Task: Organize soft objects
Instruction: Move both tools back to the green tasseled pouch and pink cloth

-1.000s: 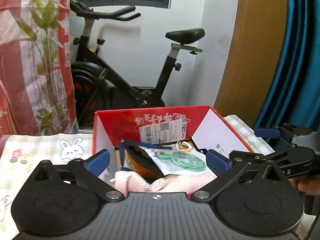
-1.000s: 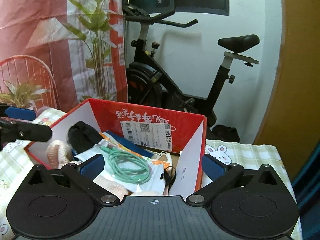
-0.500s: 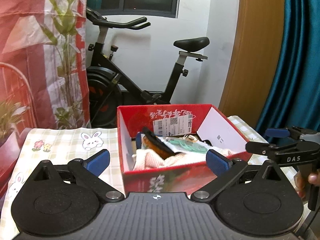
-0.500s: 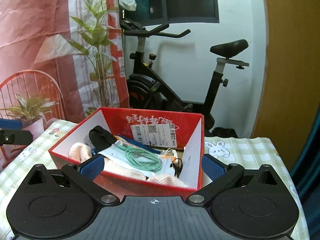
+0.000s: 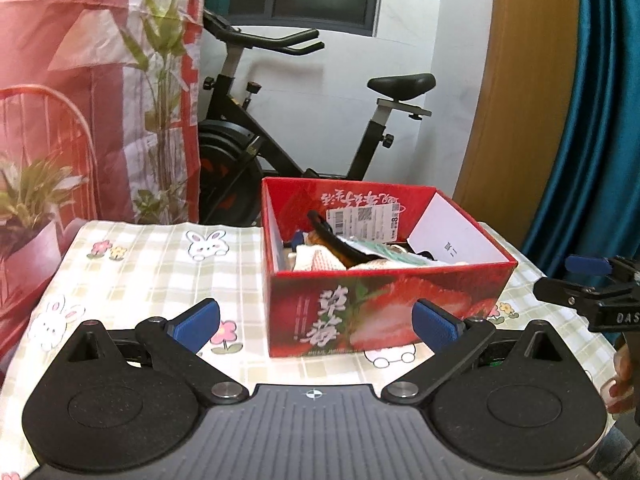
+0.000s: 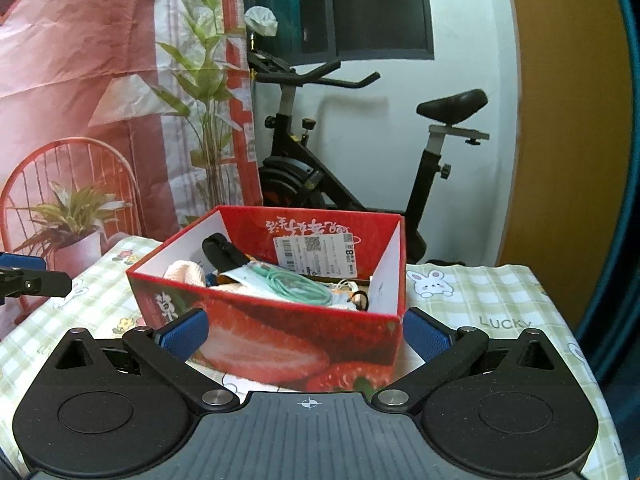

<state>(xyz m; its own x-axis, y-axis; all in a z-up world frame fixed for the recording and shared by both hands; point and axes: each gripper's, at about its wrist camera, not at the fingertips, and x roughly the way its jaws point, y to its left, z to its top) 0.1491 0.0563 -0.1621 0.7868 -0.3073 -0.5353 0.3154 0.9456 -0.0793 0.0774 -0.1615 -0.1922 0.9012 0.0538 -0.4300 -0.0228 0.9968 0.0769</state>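
Biggest risk I see from here: the red cardboard strawberry-print box (image 5: 384, 312) is crammed, so going in for one soft thing could easily drag the rest along. The mint-green coiled cable in its clear packet (image 6: 298, 284) lies right on top of the pile, and the pale pink knitted cloth (image 6: 184, 272) is half buried under it and a black-and-orange strap-like thing (image 6: 224, 254) that I can't identify. Pinch the cloth and lift, and I'd guess the cable packet slides off or the light box tips or skids on the green checked bunny-print tablecloth (image 5: 160, 256). The box's near wall is also tall enough to catch a fingertip on the way in. As for pose, the left gripper (image 5: 316, 318) is level and pointed at the box front, blue pads spread wide with nothing between them; the box sits at about 12 to 1 o'clock in its view. The right gripper (image 6: 306, 330) is level too, also wide apart and empty, with the box's near corner dead ahead at 12 o'clock, just past the pads. Each tool peeks into the other's camera, at 3 o'clock in the left view and 9 o'clock in the right. Neither touches the box.
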